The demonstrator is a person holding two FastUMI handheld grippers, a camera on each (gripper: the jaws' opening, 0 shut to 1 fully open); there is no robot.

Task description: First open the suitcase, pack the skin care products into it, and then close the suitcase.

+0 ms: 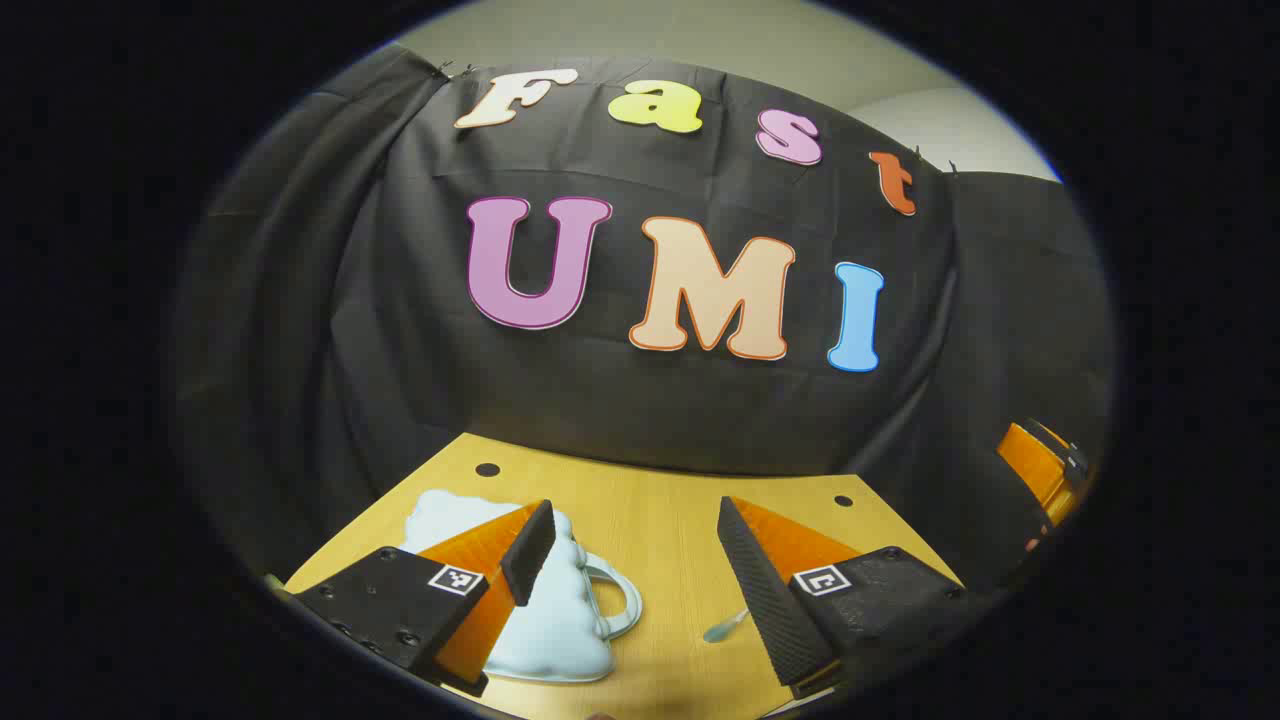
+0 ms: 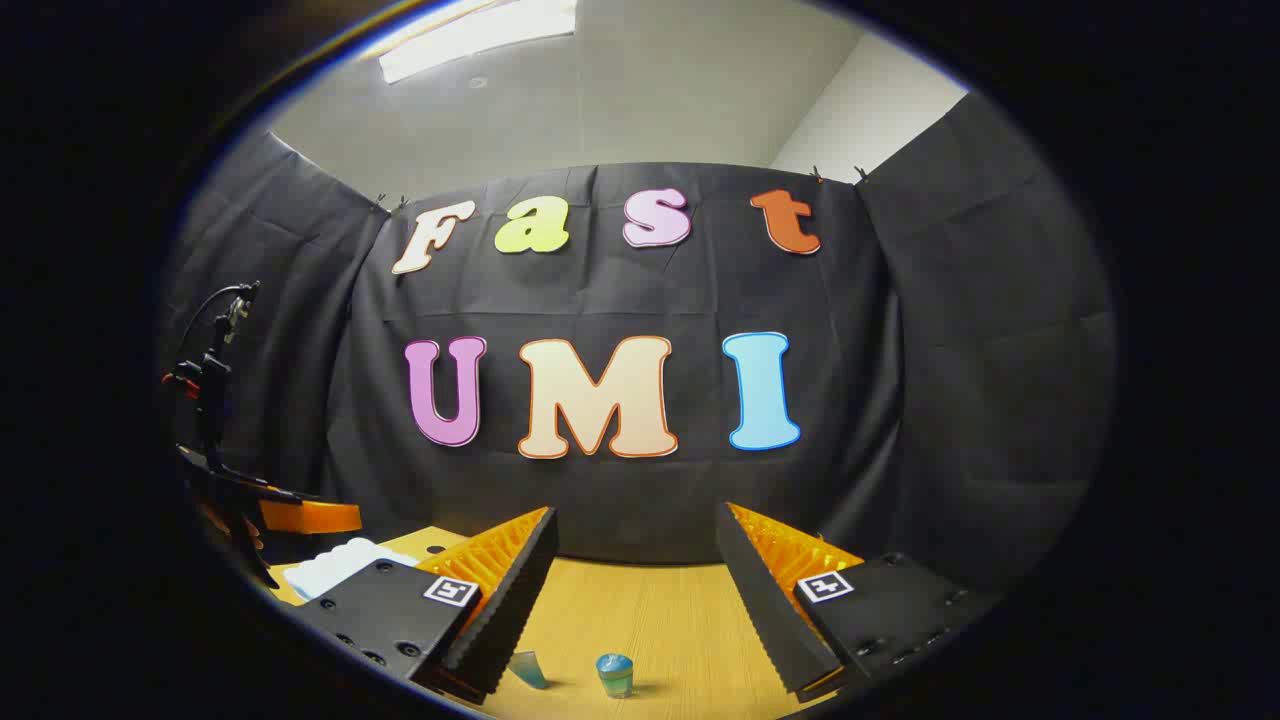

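the left gripper hangs above the wooden table with its fingers spread wide and nothing between them. under its left finger, flat on the table, lies the pale blue suitcase, cloud-shaped with a loop handle on its right side; it looks closed, though the finger hides part of it. just right of the suitcase, near the right finger, lies a small pale tube. the right gripper also hangs over the table, fingers wide apart and empty. between them near the table's front edge stands a small blue jar, with a teal tube just left of it. far left of the jar the suitcase shows beyond the other gripper.
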